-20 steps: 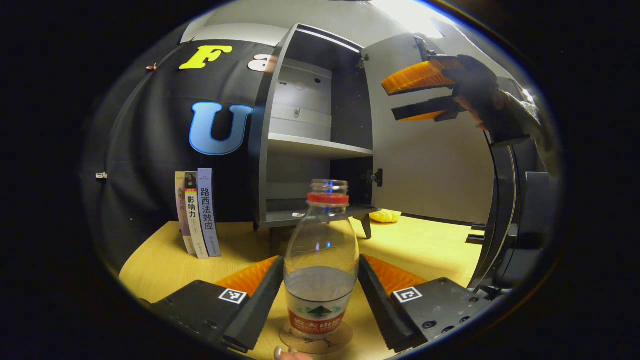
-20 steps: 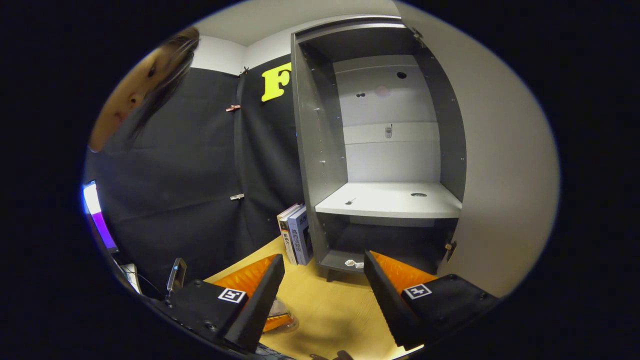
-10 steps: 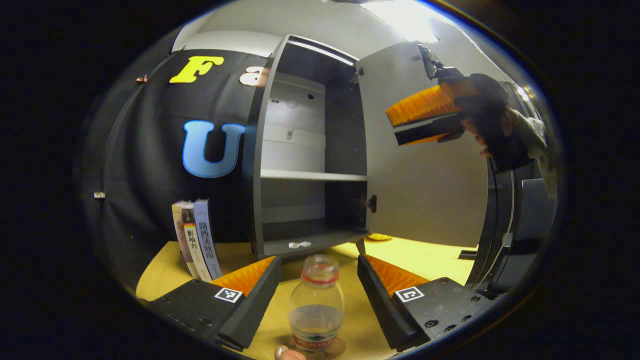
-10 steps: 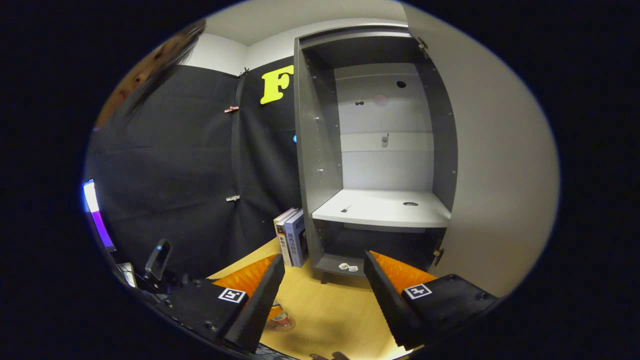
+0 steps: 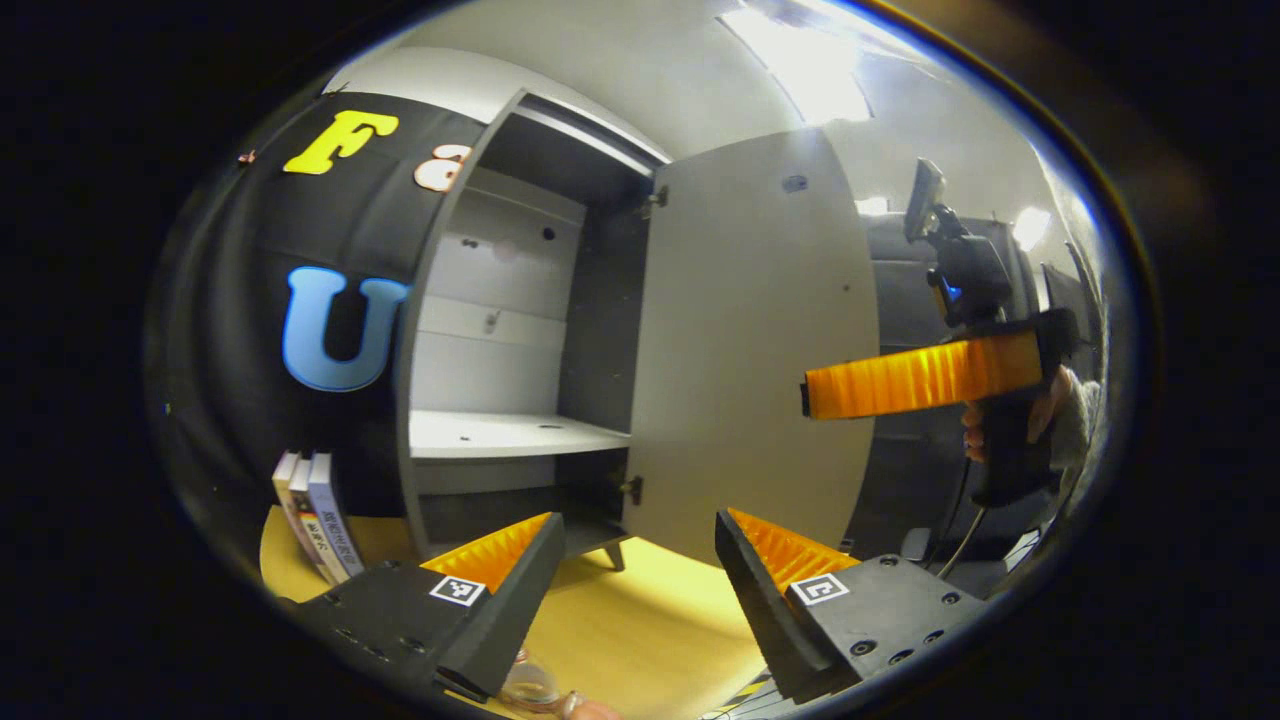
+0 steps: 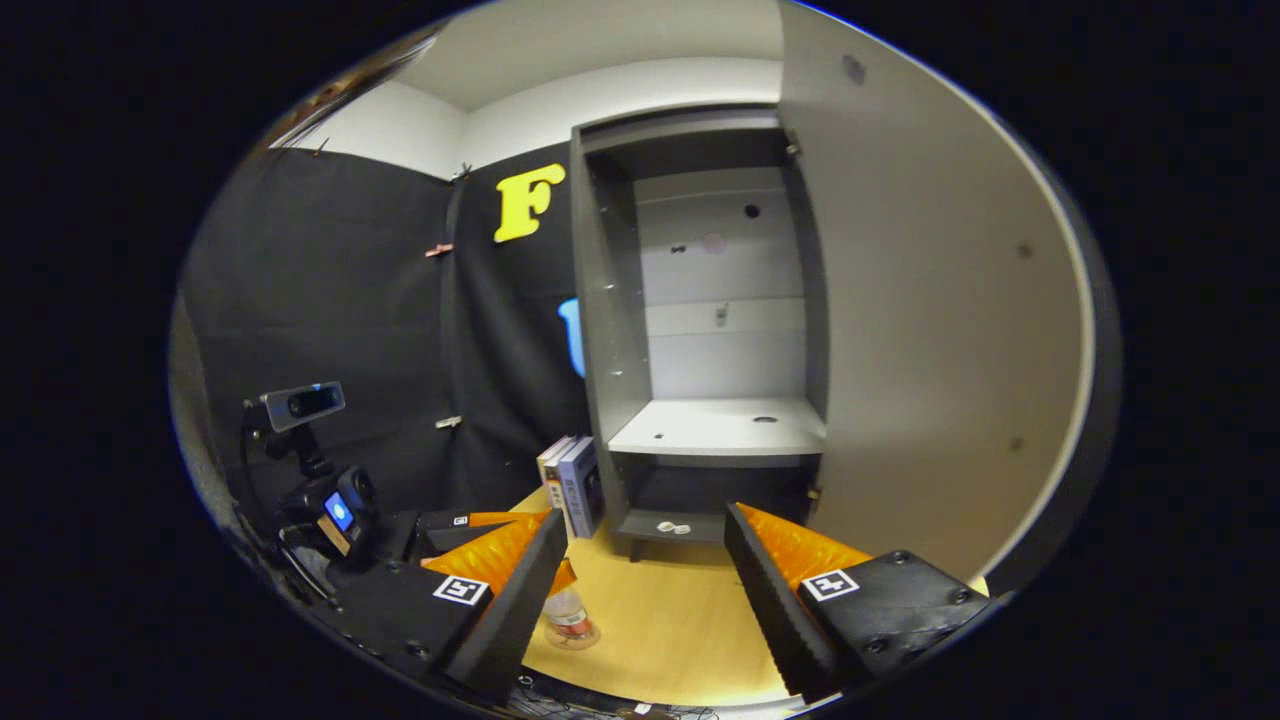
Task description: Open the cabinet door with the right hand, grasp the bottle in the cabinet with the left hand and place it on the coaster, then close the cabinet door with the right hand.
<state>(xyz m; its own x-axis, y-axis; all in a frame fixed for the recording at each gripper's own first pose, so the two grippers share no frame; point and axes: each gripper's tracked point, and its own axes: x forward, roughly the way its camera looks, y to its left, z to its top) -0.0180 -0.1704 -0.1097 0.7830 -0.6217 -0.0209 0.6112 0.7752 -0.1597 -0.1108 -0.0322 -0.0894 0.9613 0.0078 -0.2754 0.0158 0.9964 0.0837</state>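
The clear bottle with a red label stands upright on the round coaster on the yellow table, half hidden by my right gripper's finger. Its top peeks out at the bottom of the left gripper view. My left gripper is open and empty, raised above and behind the bottle. My right gripper is open and empty too, facing the open grey cabinet. The cabinet door is swung wide; the right gripper, held by a hand, hovers just in front of it, apart from it.
Three books stand against the cabinet's left side. Small white bits lie on the cabinet's bottom shelf. The left gripper's body and camera sit at the left of the right gripper view. Yellow table lies in front.
The left gripper let go of the bottle on the coaster and drew back and up. The right gripper dropped from the door's top to mid-height and backed away.
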